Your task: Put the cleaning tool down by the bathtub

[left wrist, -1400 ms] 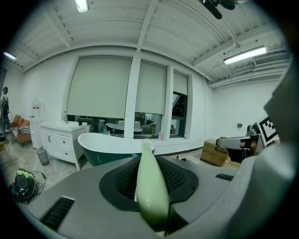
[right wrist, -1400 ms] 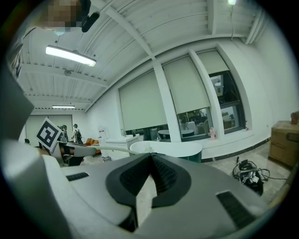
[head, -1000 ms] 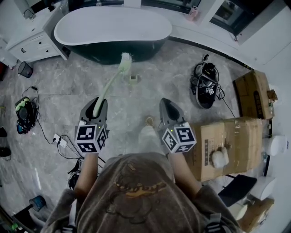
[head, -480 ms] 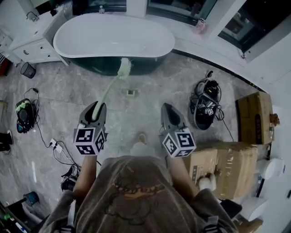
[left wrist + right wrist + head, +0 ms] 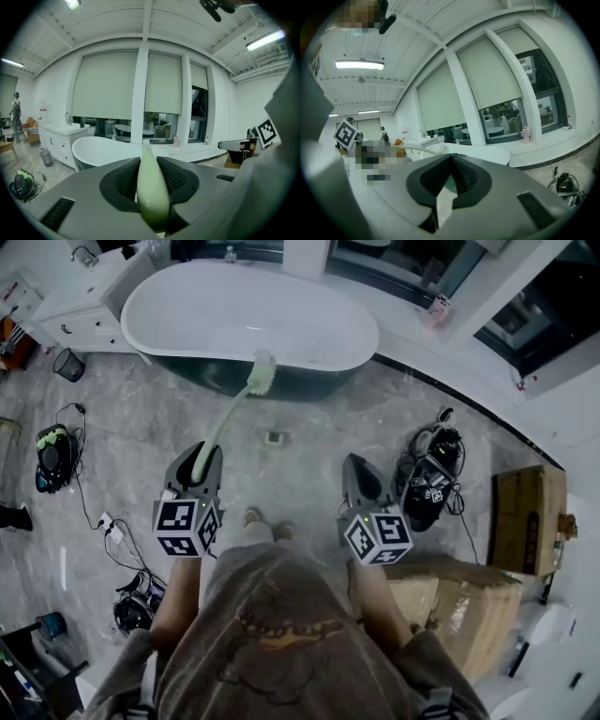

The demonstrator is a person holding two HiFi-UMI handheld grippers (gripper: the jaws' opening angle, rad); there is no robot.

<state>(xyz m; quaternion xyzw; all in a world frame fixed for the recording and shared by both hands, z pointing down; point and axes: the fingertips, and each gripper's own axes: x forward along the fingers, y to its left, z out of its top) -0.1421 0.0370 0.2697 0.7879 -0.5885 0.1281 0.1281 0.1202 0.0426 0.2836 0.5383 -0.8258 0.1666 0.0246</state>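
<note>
The cleaning tool is a long pale green brush (image 5: 221, 426) with a white bristle head (image 5: 262, 371). My left gripper (image 5: 202, 457) is shut on its handle, and the head sticks out ahead over the floor just short of the bathtub (image 5: 244, 315). In the left gripper view the handle (image 5: 151, 187) lies gripped between the jaws of the left gripper (image 5: 149, 161), with the white tub (image 5: 103, 150) ahead. My right gripper (image 5: 357, 468) is held level beside it, shut and empty. In the right gripper view the right gripper (image 5: 451, 157) has its tips meeting in front of the tub (image 5: 478, 152).
A small square holder (image 5: 273, 438) stands on the grey floor before the tub. Cables and black gear (image 5: 429, 479) lie at right, cardboard boxes (image 5: 530, 517) beyond them. A white cabinet (image 5: 80, 306), a bin (image 5: 67, 362) and floor cables (image 5: 112, 531) are at left.
Both grippers have travelled forward toward the bathtub with the brush still gripped. The tub and the holder have drawn nearer, and the boxes have slid back to the right.
</note>
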